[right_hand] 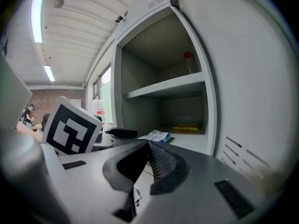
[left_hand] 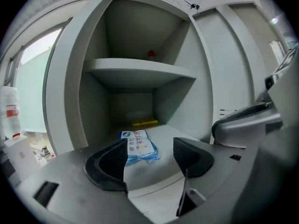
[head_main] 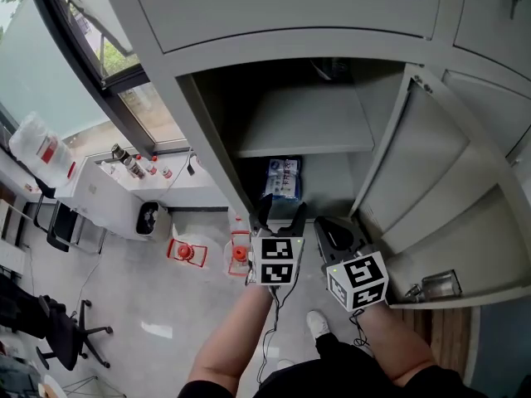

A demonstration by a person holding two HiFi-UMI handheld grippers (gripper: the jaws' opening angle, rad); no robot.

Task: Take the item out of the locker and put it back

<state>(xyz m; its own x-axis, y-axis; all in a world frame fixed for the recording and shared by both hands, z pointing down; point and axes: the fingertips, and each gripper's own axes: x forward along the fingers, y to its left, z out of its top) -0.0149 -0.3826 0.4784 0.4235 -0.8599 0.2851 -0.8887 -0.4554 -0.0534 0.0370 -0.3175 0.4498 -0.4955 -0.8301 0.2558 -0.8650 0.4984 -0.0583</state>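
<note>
A blue-and-white packet (head_main: 282, 179) lies flat on the floor of the open locker's lower compartment (head_main: 332, 181). My left gripper (head_main: 280, 212) hovers at the compartment's front edge, open, with nothing pressed between its pads. In the left gripper view the packet (left_hand: 139, 147) lies just beyond the gripper (left_hand: 149, 155), showing in the gap between the jaws. My right gripper (head_main: 336, 230) is beside it on the right, outside the locker and shut on nothing. In the right gripper view its jaws (right_hand: 148, 148) meet, and the packet (right_hand: 156, 136) shows further in.
A shelf (head_main: 299, 123) splits the locker; a small red-capped thing (left_hand: 151, 54) stands on it. A yellow item (left_hand: 145, 122) lies at the back of the lower compartment. The locker door (head_main: 431, 164) hangs open to the right. Red-and-white items (head_main: 187, 251) and a black bin (head_main: 149, 216) sit on the floor at left.
</note>
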